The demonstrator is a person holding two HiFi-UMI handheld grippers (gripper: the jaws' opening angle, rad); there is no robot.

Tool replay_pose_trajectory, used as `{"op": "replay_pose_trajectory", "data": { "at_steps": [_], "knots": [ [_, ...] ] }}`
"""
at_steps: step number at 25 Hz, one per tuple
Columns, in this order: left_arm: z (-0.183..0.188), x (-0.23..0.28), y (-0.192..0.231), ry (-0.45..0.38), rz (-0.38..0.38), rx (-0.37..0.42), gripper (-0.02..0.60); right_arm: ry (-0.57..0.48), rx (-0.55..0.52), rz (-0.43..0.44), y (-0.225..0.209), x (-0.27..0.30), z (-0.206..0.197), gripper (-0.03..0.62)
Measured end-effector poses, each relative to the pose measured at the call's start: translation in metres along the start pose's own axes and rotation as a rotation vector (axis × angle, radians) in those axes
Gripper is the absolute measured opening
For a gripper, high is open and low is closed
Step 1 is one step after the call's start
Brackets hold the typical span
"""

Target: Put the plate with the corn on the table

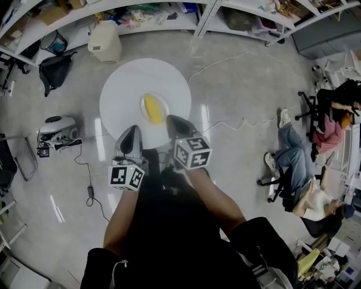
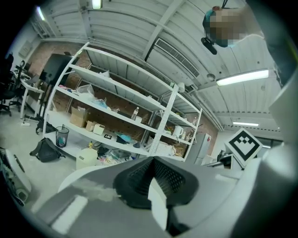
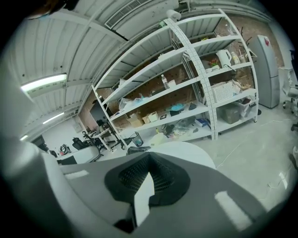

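In the head view a pale plate (image 1: pixel 163 101) carrying a yellow corn cob (image 1: pixel 152 109) sits on the round white table (image 1: pixel 121 90), a little toward its near side. My left gripper (image 1: pixel 133 131) hovers at the table's near edge, below and left of the plate, with its jaws together. My right gripper (image 1: pixel 172 119) is just off the plate's near right rim, apart from it, jaws also together. Both gripper views tilt up toward the shelves: the left gripper (image 2: pixel 153 162) and right gripper (image 3: pixel 148 160) are shut, holding nothing. The plate is hidden in these views.
White shelving (image 1: pixel 169 17) runs along the far wall, with a beige container (image 1: pixel 104 40) and a black bag (image 1: pixel 54 70) on the floor before it. A small machine (image 1: pixel 56 127) with cables lies left. People sit on chairs at the right (image 1: pixel 304 169).
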State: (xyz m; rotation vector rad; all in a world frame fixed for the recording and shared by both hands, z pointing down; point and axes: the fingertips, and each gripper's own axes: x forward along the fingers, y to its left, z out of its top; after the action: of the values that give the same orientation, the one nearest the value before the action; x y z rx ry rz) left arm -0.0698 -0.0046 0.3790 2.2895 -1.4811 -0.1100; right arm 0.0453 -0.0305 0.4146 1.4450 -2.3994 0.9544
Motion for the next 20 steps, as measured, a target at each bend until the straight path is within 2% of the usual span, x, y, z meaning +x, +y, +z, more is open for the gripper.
{"op": "replay_pose_trajectory", "data": {
  "at_steps": [7,20],
  "knots": [
    [0.012,-0.014,-0.025,-0.002,-0.039,0.047,0.003,-0.042,-0.043,0.027,0.021,-0.028,0.011,0.009],
    [0.025,-0.018,-0.039,-0.023,-0.079,0.065,0.003,-0.112,-0.065,0.051,0.04,-0.052,0.022,0.008]
  ]
}}
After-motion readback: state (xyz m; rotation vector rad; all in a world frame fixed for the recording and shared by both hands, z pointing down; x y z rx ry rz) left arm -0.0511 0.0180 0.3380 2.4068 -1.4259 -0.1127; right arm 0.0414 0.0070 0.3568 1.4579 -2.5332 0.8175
